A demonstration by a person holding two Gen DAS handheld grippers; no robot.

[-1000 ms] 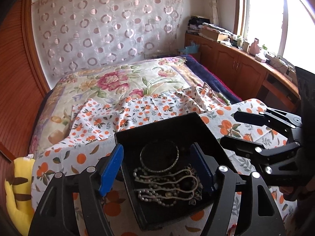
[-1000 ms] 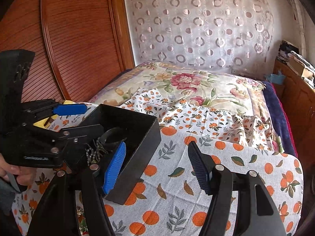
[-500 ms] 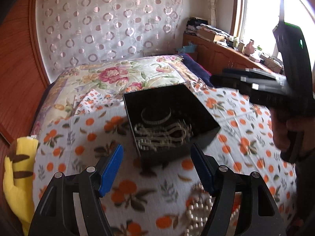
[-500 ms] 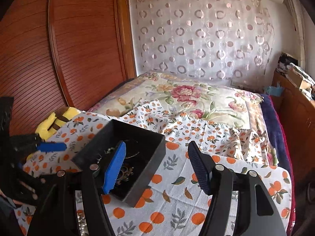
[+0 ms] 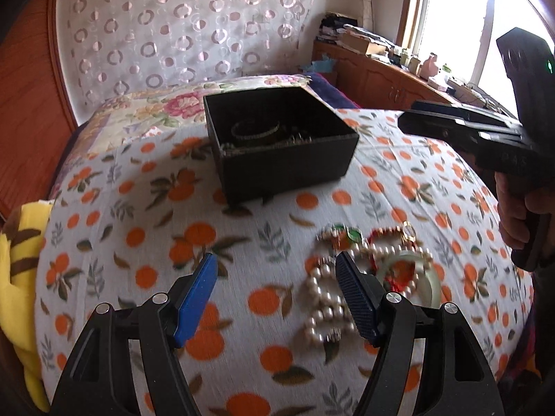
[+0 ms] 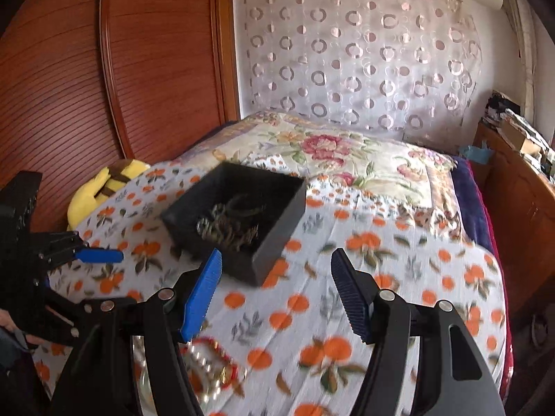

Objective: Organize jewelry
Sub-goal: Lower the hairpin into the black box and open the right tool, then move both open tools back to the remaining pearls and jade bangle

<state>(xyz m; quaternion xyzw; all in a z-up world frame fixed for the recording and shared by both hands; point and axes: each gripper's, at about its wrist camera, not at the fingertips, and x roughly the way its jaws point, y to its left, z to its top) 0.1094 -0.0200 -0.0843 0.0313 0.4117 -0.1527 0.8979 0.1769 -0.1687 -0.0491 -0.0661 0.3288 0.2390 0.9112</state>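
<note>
A black open box [image 5: 277, 138] sits on the orange-print cloth, with a bangle and bead strands [image 5: 256, 131] inside; it also shows in the right wrist view [image 6: 239, 222]. A loose heap of jewelry lies nearer me: a pearl strand [image 5: 326, 298], a pale green bangle [image 5: 416, 277] and red beads [image 5: 381, 239]. My left gripper [image 5: 275, 270] is open and empty, just left of the heap. My right gripper [image 6: 275, 270] is open and empty, above the cloth in front of the box. The pearls and red beads show low in the right wrist view [image 6: 208, 364].
A yellow plush toy [image 5: 17, 277] lies at the bed's left edge by the wooden headboard [image 6: 104, 69]. A wooden cabinet [image 5: 381, 76] with clutter stands at the right under the window. A floral quilt [image 6: 329, 152] covers the bed's far part.
Both grippers have pulled back from the box, which now lies farther away. The loose jewelry heap has come fully into the left wrist view. Both grippers stay open.
</note>
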